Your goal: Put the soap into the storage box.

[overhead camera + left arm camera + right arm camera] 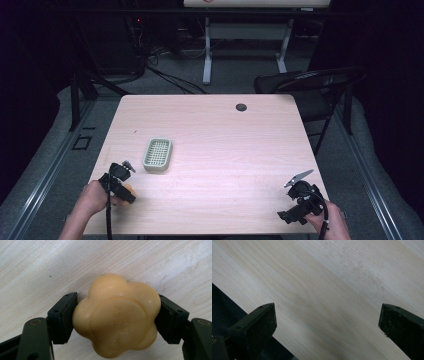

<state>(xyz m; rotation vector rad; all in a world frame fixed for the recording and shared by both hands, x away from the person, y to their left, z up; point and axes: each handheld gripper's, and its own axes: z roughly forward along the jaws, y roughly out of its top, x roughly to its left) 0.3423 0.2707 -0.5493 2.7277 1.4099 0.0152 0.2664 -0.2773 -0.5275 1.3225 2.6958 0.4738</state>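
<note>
In the high view, the pale orange flower-shaped soap bar point(129, 189) is mostly hidden behind the left gripper point(121, 184). In the left gripper view, its embossed lettering is too faint to read. The black folding chair point(310, 90) fades into darkness beyond the light wooden table point(225, 150).

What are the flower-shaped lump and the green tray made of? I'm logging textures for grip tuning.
The flower-shaped lump looks like a bar of soap: waxy, matte, pale orange, with moulded letters and a raised ring on its face. It sits between the left gripper fingers. The green tray looks like moulded plastic with a slotted grid inside, likely a soap dish; too small to be sure.
</note>
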